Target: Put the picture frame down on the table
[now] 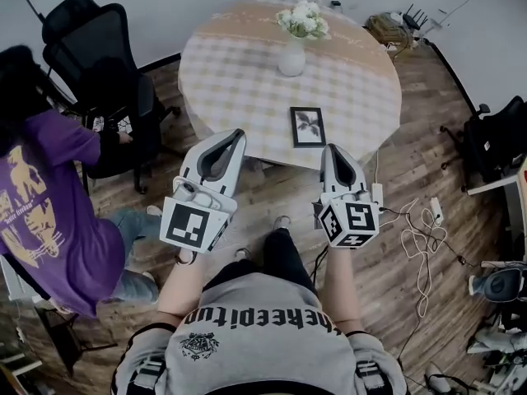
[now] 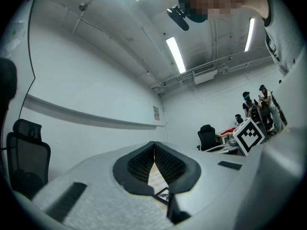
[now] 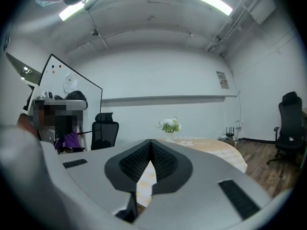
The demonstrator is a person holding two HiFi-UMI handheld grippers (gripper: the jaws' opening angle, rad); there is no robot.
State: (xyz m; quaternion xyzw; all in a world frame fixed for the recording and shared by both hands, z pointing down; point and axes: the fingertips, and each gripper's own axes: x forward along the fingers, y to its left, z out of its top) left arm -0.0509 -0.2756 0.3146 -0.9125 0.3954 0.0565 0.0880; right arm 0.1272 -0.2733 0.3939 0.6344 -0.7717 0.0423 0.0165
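Note:
A small black picture frame (image 1: 308, 127) with a plant print lies flat on the round table (image 1: 247, 72), near its front edge. Both grippers hover in front of that edge, below table height in the picture and apart from the frame. My left gripper (image 1: 239, 134) is shut and holds nothing; it is left of the frame. My right gripper (image 1: 329, 148) is also shut and empty, just right of and nearer than the frame. In the left gripper view the jaws meet at the tip (image 2: 154, 145), and a corner of the frame (image 2: 163, 194) shows below them. In the right gripper view the jaws (image 3: 151, 142) are closed too.
A white vase of white flowers (image 1: 294, 39) stands mid-table, also seen as the flowers (image 3: 170, 126) in the right gripper view. Black office chairs (image 1: 99, 56) and a person in a purple shirt (image 1: 41, 204) are on the left. Cables (image 1: 420, 245) lie on the floor at right.

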